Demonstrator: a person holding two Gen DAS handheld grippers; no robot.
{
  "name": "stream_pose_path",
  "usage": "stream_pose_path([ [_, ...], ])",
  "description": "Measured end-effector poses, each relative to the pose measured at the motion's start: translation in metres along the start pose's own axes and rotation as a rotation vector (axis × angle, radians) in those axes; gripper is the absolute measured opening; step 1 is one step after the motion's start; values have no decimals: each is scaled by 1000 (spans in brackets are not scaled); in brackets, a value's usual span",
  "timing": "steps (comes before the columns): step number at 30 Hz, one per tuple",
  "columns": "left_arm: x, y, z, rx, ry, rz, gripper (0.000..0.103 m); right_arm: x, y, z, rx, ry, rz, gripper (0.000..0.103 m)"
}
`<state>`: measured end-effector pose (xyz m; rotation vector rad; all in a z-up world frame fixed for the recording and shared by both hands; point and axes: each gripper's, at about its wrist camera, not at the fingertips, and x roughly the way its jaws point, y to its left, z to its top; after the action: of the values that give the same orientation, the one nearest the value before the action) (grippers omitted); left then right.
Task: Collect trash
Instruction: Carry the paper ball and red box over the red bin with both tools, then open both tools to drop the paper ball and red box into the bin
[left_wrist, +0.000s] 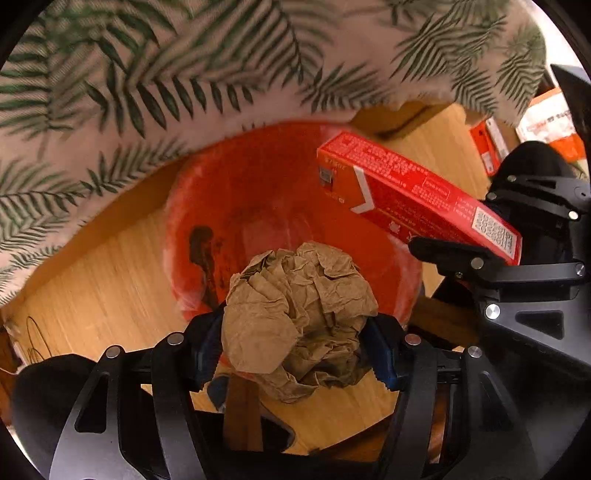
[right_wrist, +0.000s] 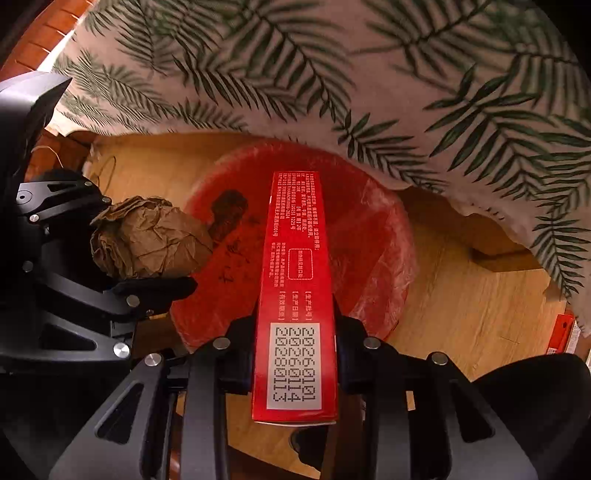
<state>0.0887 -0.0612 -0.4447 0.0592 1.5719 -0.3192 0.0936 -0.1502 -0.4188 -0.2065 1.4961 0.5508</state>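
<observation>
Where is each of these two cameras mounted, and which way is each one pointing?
Left wrist view: sits on the left tool, looking down along its fingers at the crumpled brown paper it grips, above the red bin.
Right wrist view: sits on the right tool, looking down along the red box it grips.
Shared: bin, floor, leaf-print cloth, both pieces of trash, and each other's tool at the side.

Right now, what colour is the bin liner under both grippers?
Red, translucent plastic bin liner, clearest in the right wrist view.
</observation>
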Motion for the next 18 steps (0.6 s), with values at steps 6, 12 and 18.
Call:
stream_pose_path([
  [6,16,11,4,-27,40,-10,65,21,5,1,2,51,-2,30],
  [12,20,13,4,-30,49,-6,68,30,0,2,3,66,11,30],
  [18,23,12,9,-30,48,4,74,34,-3,5,4,75,18,31],
])
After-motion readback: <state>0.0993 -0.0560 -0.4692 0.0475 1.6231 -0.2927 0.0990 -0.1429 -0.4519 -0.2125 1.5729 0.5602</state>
